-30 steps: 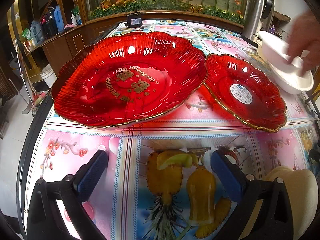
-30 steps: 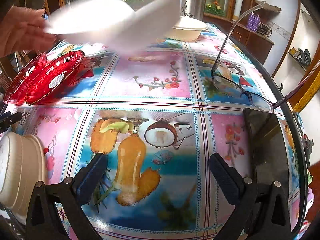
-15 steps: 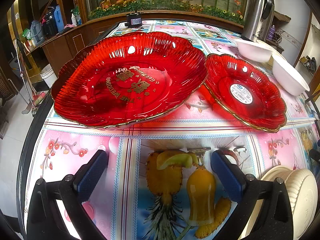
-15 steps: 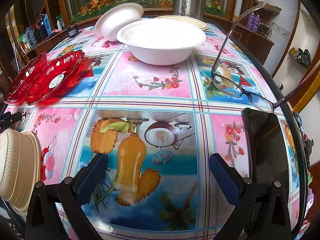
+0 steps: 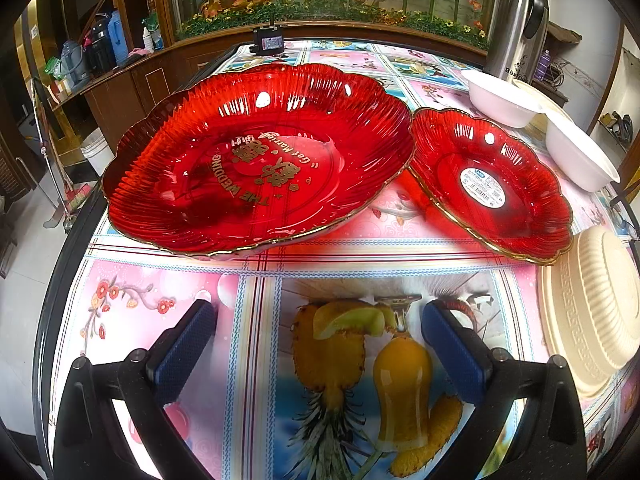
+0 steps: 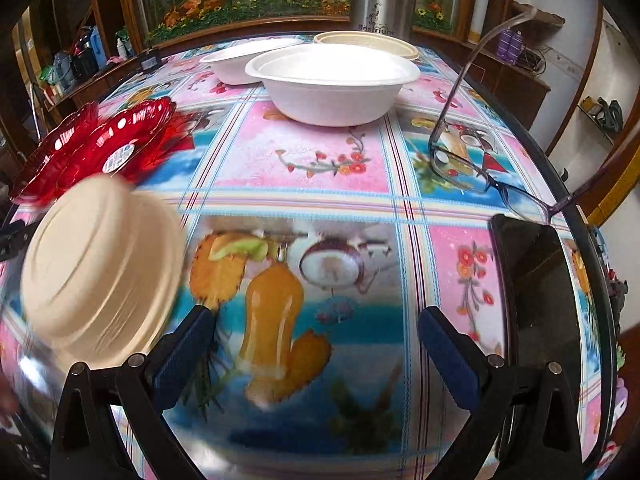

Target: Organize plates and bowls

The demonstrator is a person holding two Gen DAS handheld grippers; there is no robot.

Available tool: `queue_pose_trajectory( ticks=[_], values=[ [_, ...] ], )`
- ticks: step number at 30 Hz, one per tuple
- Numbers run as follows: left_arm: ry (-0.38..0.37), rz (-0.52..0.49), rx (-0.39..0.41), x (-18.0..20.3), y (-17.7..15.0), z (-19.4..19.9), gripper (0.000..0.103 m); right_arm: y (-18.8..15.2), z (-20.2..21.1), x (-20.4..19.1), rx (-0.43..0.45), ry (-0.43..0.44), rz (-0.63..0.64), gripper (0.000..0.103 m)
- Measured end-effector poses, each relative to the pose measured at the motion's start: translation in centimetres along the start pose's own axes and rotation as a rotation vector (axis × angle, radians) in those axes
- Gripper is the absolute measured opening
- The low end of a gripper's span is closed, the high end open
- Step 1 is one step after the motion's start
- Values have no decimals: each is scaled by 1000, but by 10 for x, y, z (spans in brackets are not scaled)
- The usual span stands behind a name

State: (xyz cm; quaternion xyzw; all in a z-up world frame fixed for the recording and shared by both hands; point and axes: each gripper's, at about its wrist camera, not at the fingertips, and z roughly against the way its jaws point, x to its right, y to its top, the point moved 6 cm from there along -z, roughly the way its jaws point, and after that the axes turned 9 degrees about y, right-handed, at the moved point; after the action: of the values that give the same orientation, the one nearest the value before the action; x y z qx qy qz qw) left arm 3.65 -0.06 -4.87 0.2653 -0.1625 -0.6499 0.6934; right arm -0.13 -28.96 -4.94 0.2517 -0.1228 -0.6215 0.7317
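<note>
Red glass plates, a large one (image 5: 256,160) lettered in gold and a smaller one (image 5: 490,184) touching its right edge, sit on the patterned table (image 5: 256,312). Beyond the smaller plate stand two white bowls (image 5: 500,98). A blurred cream bowl (image 6: 100,268) shows bottom-out beside it. Left gripper (image 5: 318,342) and right gripper (image 6: 316,344) both gape wide, holding nothing.

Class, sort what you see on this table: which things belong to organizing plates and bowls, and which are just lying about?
Belong: large red plate, small red plate, two white bowls, cream bowl, cream plate.

Lying about: glasses, phone, steel flask.
</note>
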Motion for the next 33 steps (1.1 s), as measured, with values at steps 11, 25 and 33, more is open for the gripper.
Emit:
queue_pose_trajectory(
  ticks=[11,25,33],
  values=[
    [0,0,0,0,0,0,103,-7,18,6,-132,31,119,103],
    [0,0,0,0,0,0,103,-10,76,17,49,13,322,103],
    [0,0,0,0,0,0,103,18,118,42,140,29,272,103]
  ],
)
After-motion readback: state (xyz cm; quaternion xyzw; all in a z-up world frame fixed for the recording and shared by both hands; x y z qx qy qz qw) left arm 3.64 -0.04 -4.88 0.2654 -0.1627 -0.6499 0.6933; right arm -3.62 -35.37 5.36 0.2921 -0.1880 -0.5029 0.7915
